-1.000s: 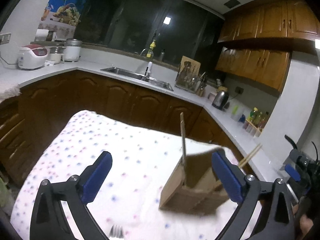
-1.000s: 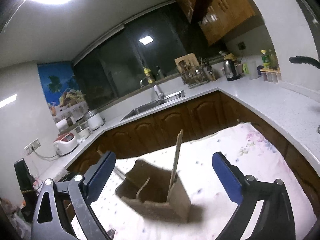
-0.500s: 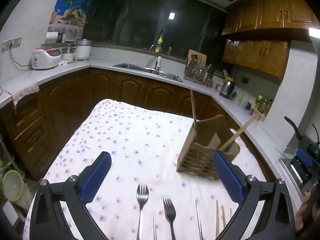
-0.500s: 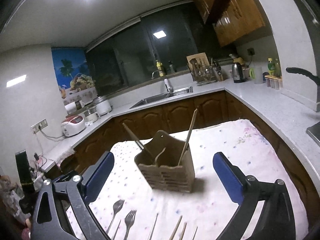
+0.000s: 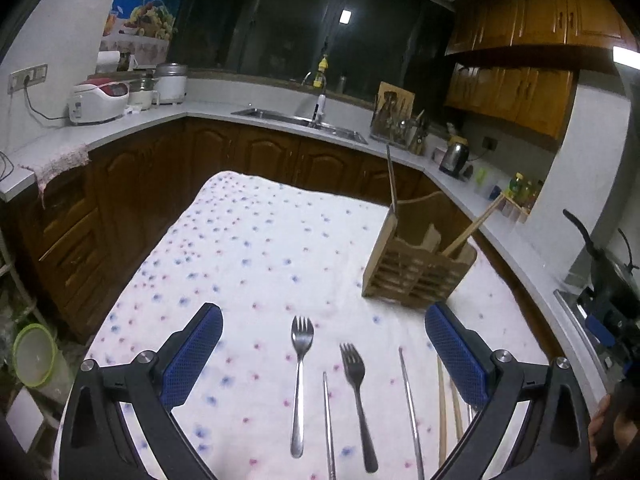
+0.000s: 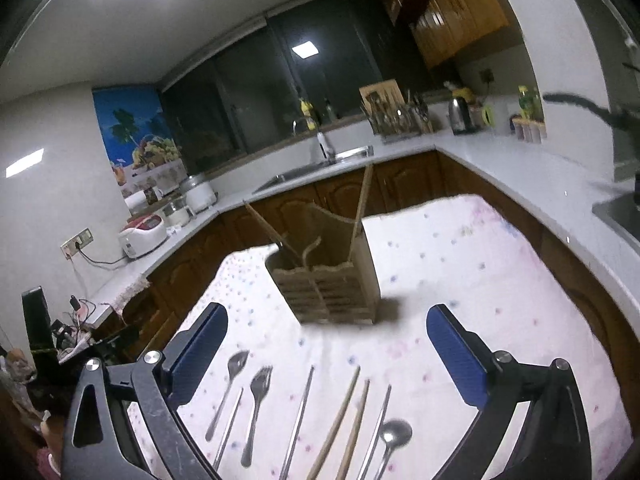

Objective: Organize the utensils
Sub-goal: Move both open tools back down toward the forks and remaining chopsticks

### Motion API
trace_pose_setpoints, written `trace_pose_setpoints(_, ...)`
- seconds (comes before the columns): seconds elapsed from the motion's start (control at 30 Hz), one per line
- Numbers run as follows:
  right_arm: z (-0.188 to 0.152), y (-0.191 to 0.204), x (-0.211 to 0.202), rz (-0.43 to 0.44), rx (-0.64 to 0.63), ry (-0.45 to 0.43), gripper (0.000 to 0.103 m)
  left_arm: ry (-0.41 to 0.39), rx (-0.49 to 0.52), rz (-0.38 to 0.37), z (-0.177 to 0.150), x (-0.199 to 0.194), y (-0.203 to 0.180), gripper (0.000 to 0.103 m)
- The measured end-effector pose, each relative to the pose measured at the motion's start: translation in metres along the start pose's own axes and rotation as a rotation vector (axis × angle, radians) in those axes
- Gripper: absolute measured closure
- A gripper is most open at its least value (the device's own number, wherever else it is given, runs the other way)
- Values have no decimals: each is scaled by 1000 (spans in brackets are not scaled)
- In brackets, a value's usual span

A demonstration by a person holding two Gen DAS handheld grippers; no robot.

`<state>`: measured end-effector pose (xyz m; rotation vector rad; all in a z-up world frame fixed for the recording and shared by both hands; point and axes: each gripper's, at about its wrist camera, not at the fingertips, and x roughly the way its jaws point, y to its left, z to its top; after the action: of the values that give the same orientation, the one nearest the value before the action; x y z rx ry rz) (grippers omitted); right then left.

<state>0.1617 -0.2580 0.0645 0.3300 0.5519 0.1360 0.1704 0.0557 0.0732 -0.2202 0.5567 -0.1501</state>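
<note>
Blue rubber pads (image 5: 192,354) line the fingers of the left gripper (image 5: 324,354), which are spread wide with nothing held between them; the right gripper (image 6: 326,354) is seen equally wide and equally empty. Both are held above the near edge of the flowered tablecloth (image 5: 256,248), short of contact with anything.

Directly below the jaws a row of loose utensils is laid out, handles toward the cameras. From the left wrist view two steel forks are made out, a left fork (image 5: 299,380) and a second fork (image 5: 357,396), with thin metal chopsticks (image 5: 409,408) between and beside them. From the right wrist view a pair of wooden chopsticks (image 6: 342,420) and a small spoon (image 6: 394,436) are also seen, further to the right in the row.

Beyond the row, well apart from it, the wooden utensil holder (image 6: 332,280) is stood upright on the cloth, with a few long sticks already leaning out of its compartments.

The sorting is judged to be at an early stage, with most pieces not yet put away and no pick begun. One piece should be chosen next, and a gripper lowered until its pads straddle the handle. Flat, thin handles on soft cloth are likely to be hard to pinch, so a low, square approach is called for.
</note>
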Motion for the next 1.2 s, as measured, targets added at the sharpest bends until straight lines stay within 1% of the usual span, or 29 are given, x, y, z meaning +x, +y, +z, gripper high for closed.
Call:
trace_pose_setpoints(0.2, -12, -4, 4, -18, -10, 46, 2, 50, 40, 15, -4, 3, -3, 1)
trace_pose_setpoints(0.6, -22, 4, 26, -9, -40, 111, 2, 123, 103, 36, -8, 17, -9, 2)
trace_pose_setpoints(0.77, -27, 9, 39, -14, -55, 142, 3, 155, 116, 43, -11, 27, -11, 5)
trace_pose_setpoints(0.87, -32, 7, 52, -19, -49, 178, 4, 178, 131, 47, -12, 35, -12, 9)
trace_pose_setpoints(0.9, -33, 7, 56, -22, -46, 189, 4, 185, 137, 46, -12, 38, -13, 14)
trace_pose_setpoints(0.93, -35, 5, 61, -29, -44, 206, 9, 196, 147, 40, -14, 41, -14, 22)
trace_pose_setpoints(0.97, -37, 4, 65, -34, -44, 217, 17, 210, 156, 37, -14, 44, -16, 26)
trace_pose_setpoints(1.0, -39, 3, 71, -38, -41, 236, 22, 222, 162, 38, -15, 48, -17, 32)
trace_pose_setpoints(1.07, -43, 0, 80, -43, -31, 270, 39, 263, 176, 34, -17, 56, -20, 41)
trace_pose_setpoints(1.13, -48, -3, 92, -38, -17, 310, 49, 312, 190, 15, -20, 68, -23, 57)
trace_pose_setpoints(1.17, -49, -5, 96, -29, -6, 326, 52, 340, 200, 2, -21, 76, -25, 60)
trace_pose_setpoints(1.2, -52, -7, 102, -26, 1, 344, 54, 364, 205, -7, -21, 81, -27, 65)
